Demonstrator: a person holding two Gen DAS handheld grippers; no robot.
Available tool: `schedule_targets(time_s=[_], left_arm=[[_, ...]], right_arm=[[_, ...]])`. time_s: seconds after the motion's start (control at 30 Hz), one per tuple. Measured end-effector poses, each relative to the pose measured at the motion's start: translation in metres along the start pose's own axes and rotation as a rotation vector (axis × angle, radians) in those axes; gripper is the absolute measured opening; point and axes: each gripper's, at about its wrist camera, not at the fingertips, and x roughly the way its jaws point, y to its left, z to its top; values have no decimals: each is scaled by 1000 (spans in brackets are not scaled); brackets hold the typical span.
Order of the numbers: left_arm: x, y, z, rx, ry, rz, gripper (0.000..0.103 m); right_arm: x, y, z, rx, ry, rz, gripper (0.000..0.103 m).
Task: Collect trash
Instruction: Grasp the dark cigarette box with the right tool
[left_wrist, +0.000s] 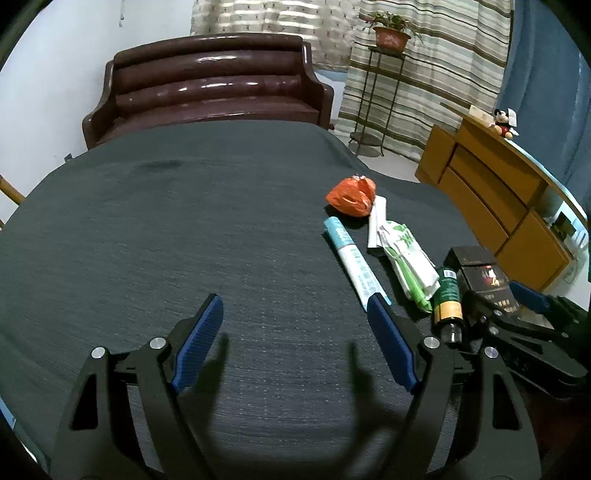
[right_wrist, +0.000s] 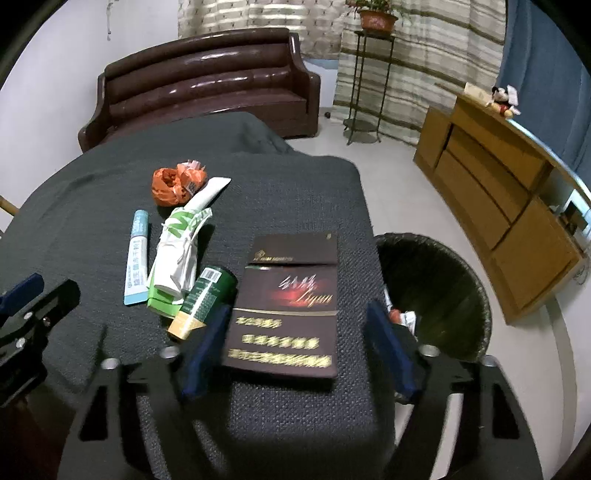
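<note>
Only the right wrist view takes in the trash bin, a dark round basket lined with a black bag, standing on the pale floor at three o'clock of the table's near corner, with some white and red scraps inside. The left wrist view does not show the bin at all; it gives mostly bare dark tablecloth, with the trash pushed off to its two o'clock.

The right gripper hangs over the cigarette carton, a flat dark maroon box with gold lettering and its flap open at the far end. Its blue fingers straddle the carton: the left one is at the box's edge, the right one stands clear of it, so nothing is clamped.

At ten o'clock of the carton lie a green bottle on its side, a white and green wrapper bundle, a light blue tube, a white tube and, farthest, a crumpled orange bag.

The left gripper holds its fingers wide apart over bare cloth, gripping nothing; the blue tube's near end lies just by its right fingertip.
</note>
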Motion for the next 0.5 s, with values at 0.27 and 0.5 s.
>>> schedule_targets(time_s=[0.27,0.5], left_arm=[[0,-22,-4,30,10,-26,78],[0,-47,-5,61,13,-55,78]], right_arm=[[-3,-6,-3,12,-9,36,55],[-15,-27,-5,34,-51,31,55]])
